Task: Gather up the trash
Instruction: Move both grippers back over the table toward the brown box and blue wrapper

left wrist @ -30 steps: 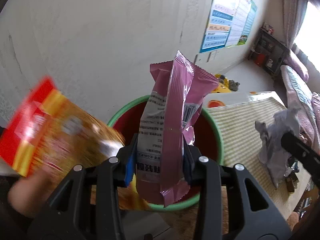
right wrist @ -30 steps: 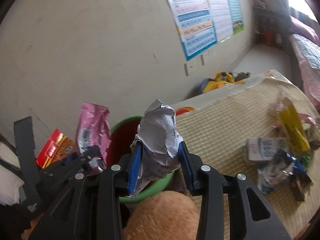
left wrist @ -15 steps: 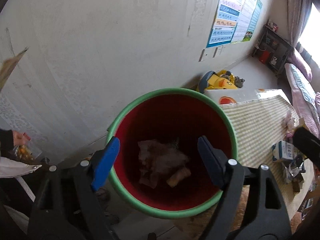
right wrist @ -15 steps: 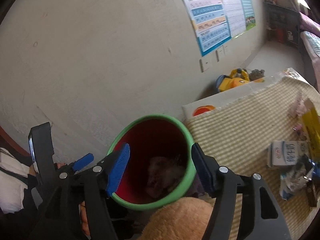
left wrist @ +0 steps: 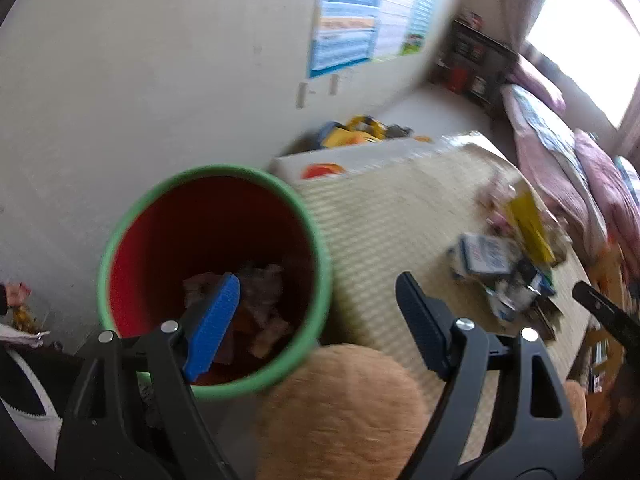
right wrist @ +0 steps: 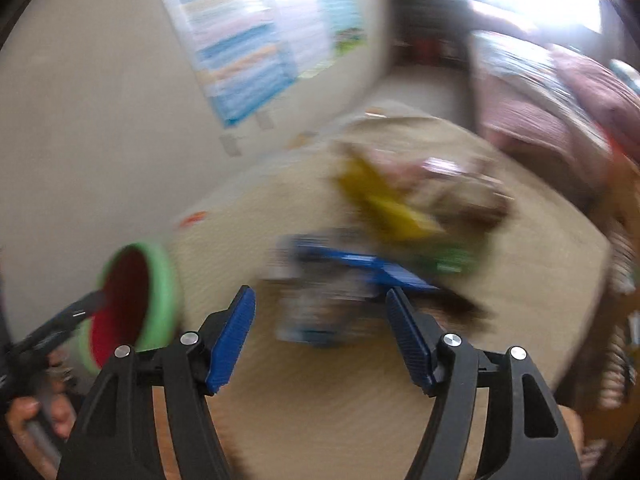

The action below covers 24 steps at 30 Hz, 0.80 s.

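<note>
**Both tongs empty; trash in bin and on table**

Left tongs [left wrist: 320,312]: spread wide, nothing between, over the rim of the green-rimmed red plastic bin [left wrist: 120,220], which holds crumpled wrappers [left wrist: 264,292].
Right tongs [right wrist: 320,320]: jaws just opened further, empty, above the woven beige table [right wrist: 320,392].
Blurred wrapper pile [right wrist: 384,232]: mid-table, bare mat around it; items indistinct.

A lived-in room of a home.
A bed with pink bedding [left wrist: 560,152] runs along the right edge, a learning poster [left wrist: 360,28] hangs on the wall at top centre, and yellow toys [left wrist: 360,132] lie on the floor mid-frame.
</note>
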{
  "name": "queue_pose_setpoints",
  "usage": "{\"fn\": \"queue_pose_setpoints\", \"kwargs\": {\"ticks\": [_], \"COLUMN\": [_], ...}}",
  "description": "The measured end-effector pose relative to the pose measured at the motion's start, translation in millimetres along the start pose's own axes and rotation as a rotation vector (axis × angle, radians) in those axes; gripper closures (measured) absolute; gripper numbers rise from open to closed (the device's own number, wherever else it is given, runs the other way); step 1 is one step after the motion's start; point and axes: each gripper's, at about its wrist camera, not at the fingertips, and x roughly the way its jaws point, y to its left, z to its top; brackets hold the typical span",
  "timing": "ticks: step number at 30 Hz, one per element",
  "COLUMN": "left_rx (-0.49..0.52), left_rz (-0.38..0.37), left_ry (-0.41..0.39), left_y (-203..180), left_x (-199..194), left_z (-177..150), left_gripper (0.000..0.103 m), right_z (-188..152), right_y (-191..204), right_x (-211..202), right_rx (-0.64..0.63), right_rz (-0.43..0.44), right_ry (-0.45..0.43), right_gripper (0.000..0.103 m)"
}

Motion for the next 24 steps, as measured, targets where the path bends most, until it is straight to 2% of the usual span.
{"fn": "queue_pose_setpoints", "kwargs": {"ticks": [1,2,3,5,8,11,13,14,18,20,24], "left_rx": [0.016,0.029,0.049,0.084,0.139,0.164,0.190,0.199,0.249,0.265,0.279], "left_rz": [-0.009,-0.015,-0.024,-0.036,-0.045,-0.056,-0.057,-0.059,-0.066,-0.077,-0.096], "left_ry": [0.004,0.007,0.011,0.017,0.024,0.036,0.060,0.067,0.078,0.085,0.090], "left_y": [-8,-15,-24,-38,-61,-75,-87,-92,-111,-116,-126], "left_x": [0,0,1,1,1,3,8,10,14,18,27], "left_z": [-1,-3,-5,-7,-12,-16,-20,-21,-28,-31,-33], "left_gripper": [0.025,0.025,0.025,0.025,0.024,0.022,0.022,0.022,0.022,0.022,0.022], "right_z": [0,-1,-2,-2,-2,-3,-6,-8,-16,-22,-39], "right_y": [-15,-27,-40,-52,-56,-56,-60,-64,-75,-83,-92], "right_x": [3,6,15,29,54,78,88,93,86,70,36], "right_rx": [0.011,0.013,0.001,-0.029,-0.149,-0.261,-0.275,-0.257,-0.164,-0.098,-0.013], "right_rz": [-0.028,-0.050,-0.072,-0.088,-0.095,-0.112,-0.096,-0.078,-0.025,0.020,0.048], "right_ry": [0.004,0.015,0.052,0.101,0.183,0.242,0.250,0.263,0.237,0.214,0.164], "right_gripper": [0.035,0.029,0.025,0.025,0.019,0.019,0.023,0.040,0.056,0.061,0.061]}}
